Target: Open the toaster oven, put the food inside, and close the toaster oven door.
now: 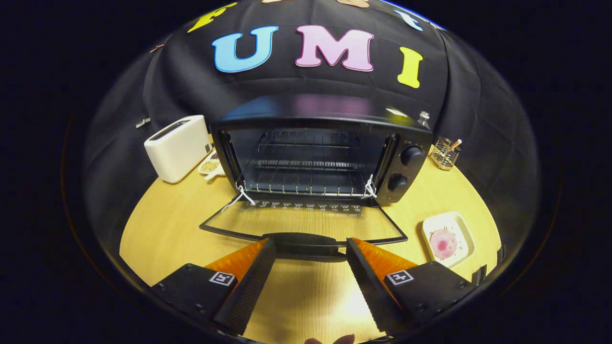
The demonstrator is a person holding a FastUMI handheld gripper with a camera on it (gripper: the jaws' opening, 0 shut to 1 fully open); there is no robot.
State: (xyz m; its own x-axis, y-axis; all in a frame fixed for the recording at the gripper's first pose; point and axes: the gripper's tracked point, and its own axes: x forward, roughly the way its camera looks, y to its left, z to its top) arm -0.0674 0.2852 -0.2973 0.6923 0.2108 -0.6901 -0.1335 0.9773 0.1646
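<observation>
Gripper view: the toaster oven (315, 157) is seen straight ahead on the wooden table (167, 229), and its door (306, 224) is dropped fully open, laid flat toward the tongs. The door's dark handle (306, 241) is found right at the fingertips, spanning the gap between them, just ahead of the tongs (311, 246). The fingers are held spread apart, nothing is pinched between them, and bare table is seen through the gap. Whether the tips are touching the handle cannot be told.

Inside the oven a wire rack (306, 165) is seen. White string (241, 196) is tied at both lower corners of the opening. Two knobs (411, 155) are stacked on the oven's right panel.

The food (443, 242), a pinkish round slice, is laid on a small white plate (466, 239), off to the right of the open door and beside the right finger, well apart from the oven's mouth.

A white toaster (177, 148) is stood to the left of the oven, with a small dish (210, 167) between the two. A wire holder (444, 153) is placed behind the oven's right side.
</observation>
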